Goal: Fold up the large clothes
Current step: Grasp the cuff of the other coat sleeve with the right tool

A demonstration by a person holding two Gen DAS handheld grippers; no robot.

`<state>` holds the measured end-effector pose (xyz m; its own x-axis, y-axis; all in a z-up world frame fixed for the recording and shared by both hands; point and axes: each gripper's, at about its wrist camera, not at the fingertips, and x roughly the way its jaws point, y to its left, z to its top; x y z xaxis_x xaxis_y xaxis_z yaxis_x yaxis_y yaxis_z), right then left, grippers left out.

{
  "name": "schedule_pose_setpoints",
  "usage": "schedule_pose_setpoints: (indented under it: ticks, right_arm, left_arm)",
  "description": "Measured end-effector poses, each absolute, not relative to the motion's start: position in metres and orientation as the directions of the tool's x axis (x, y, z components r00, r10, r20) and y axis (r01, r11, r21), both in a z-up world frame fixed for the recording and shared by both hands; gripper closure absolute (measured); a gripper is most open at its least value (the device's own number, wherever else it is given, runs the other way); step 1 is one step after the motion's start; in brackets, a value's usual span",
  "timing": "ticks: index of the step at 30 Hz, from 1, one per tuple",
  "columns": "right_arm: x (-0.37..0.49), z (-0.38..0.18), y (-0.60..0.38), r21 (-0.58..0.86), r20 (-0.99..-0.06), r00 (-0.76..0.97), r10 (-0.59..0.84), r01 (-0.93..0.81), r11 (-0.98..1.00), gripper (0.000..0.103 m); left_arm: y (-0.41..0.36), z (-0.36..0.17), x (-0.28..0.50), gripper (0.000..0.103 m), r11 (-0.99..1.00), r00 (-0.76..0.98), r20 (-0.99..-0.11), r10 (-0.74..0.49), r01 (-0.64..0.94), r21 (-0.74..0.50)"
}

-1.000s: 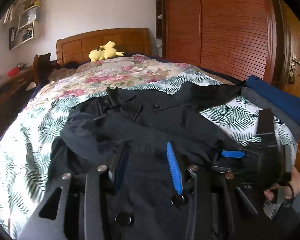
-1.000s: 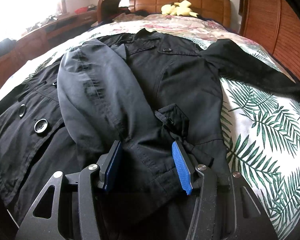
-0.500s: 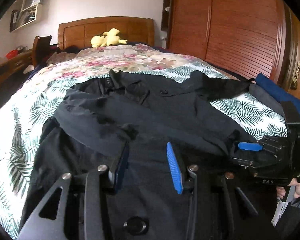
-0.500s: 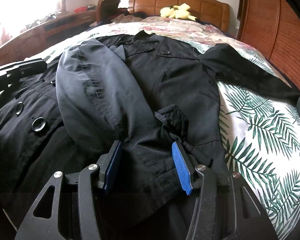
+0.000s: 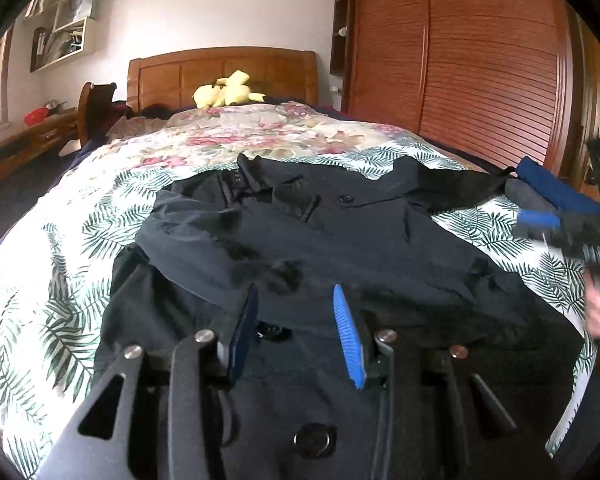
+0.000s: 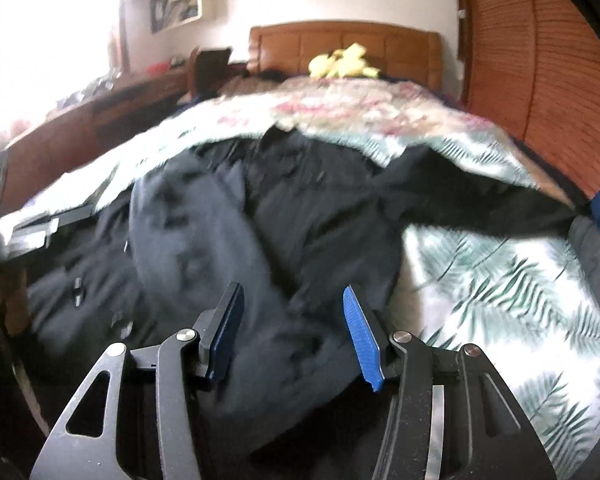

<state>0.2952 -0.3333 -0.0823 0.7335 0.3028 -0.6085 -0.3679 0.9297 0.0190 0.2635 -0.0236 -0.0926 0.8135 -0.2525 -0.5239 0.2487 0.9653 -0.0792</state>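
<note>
A matt black woven-cloth coat (image 5: 340,240) with glossy round buttons lies on a soft palm-leaf-print cotton bedspread (image 5: 80,240) — beyond it, a polished slatted wooden wardrobe (image 5: 480,60). My left gripper (image 5: 296,328) shows ribbed blue plastic pads (image 5: 348,336) — black arms, bare metal rivets.

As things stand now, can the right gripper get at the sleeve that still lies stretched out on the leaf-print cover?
Probably yes. The right gripper is open and holds nothing, and the outstretched sleeve lies uncovered on the leaf-print cover ahead to its right.
</note>
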Motion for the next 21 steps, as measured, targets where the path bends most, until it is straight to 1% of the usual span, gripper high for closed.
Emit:
schedule_pose_setpoints:
  ticks: [2,5,10,14,17,21]
  right_arm:
    - [0.313,-0.075,-0.345,0.010,-0.603,0.752,0.269,-0.330,0.944,0.039]
    - [0.351,-0.073,-0.368,0.024,-0.618,0.751,0.233,-0.278,0.960,0.036]
    - [0.422,-0.091,-0.422,0.069,-0.659,0.741,0.132,-0.115,0.991,0.036]
    - [0.462,-0.112,-0.465,0.112,-0.708,0.703,0.072,0.011,0.994,0.036]
    - [0.479,-0.125,-0.491,0.171,-0.730,0.680,0.067,0.087,0.981,0.036]
    - [0.494,-0.136,-0.516,0.211,-0.748,0.662,0.055,0.158,0.965,0.036]
  left_arm:
    - [-0.024,-0.093,0.262,0.065,0.966,0.816,-0.521,-0.249,0.249,-0.071]
    - [-0.026,-0.093,0.261,0.065,0.966,0.819,-0.519,-0.245,0.251,-0.061]
    - [-0.027,-0.094,0.262,0.065,0.966,0.816,-0.523,-0.246,0.251,-0.062]
    - [-0.027,-0.096,0.263,0.065,0.965,0.811,-0.529,-0.250,0.254,-0.068]
    - [-0.026,-0.097,0.265,0.065,0.964,0.806,-0.535,-0.254,0.255,-0.072]
    - [-0.027,-0.099,0.266,0.065,0.962,0.800,-0.542,-0.259,0.262,-0.073]
